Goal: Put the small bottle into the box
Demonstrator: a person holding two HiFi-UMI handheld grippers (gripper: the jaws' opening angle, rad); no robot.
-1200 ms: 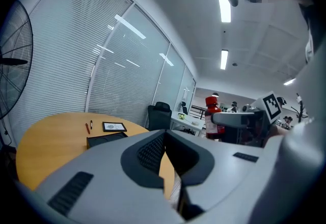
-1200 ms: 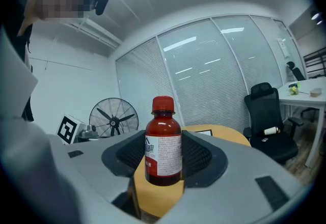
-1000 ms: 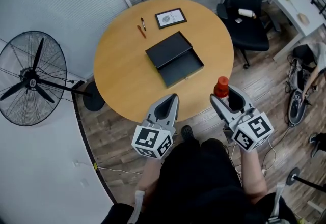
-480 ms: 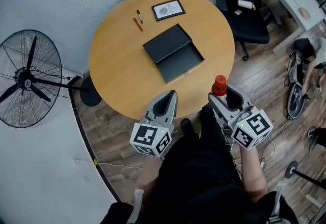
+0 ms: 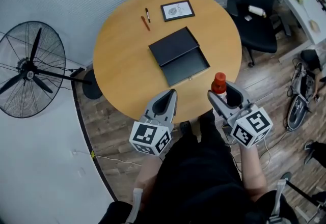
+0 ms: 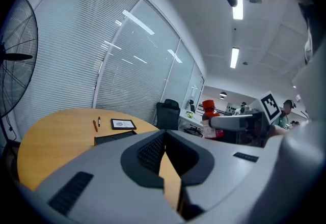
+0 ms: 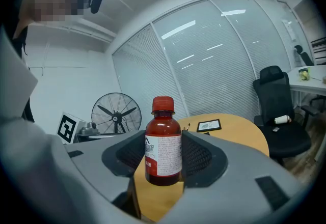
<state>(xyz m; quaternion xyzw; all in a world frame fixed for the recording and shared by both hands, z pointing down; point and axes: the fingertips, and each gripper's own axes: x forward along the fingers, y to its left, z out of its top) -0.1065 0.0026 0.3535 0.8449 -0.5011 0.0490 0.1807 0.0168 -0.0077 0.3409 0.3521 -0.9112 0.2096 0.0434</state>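
Note:
A small red bottle (image 5: 219, 83) with a red cap and white label stands upright between the jaws of my right gripper (image 5: 223, 96), which is shut on it just off the table's near right edge. The right gripper view shows the bottle (image 7: 163, 141) clamped at its body. A black shallow box (image 5: 179, 56) lies open in the middle of the round wooden table (image 5: 122, 65), its lid folded back. My left gripper (image 5: 168, 96) hovers at the near table edge, shut and holding nothing; its fingertips meet in the left gripper view (image 6: 165, 132), where the bottle (image 6: 209, 116) also shows.
A framed picture (image 5: 177, 10) and two pens (image 5: 146, 18) lie at the table's far side. A standing fan (image 5: 28, 75) is on the left, a black office chair (image 5: 257, 6) on the right. Cables and shoes lie on the wooden floor at far right.
Both grippers keep their pose and the bottle stays clamped. The view has shifted, so the table and box sit slightly further right in the frame.

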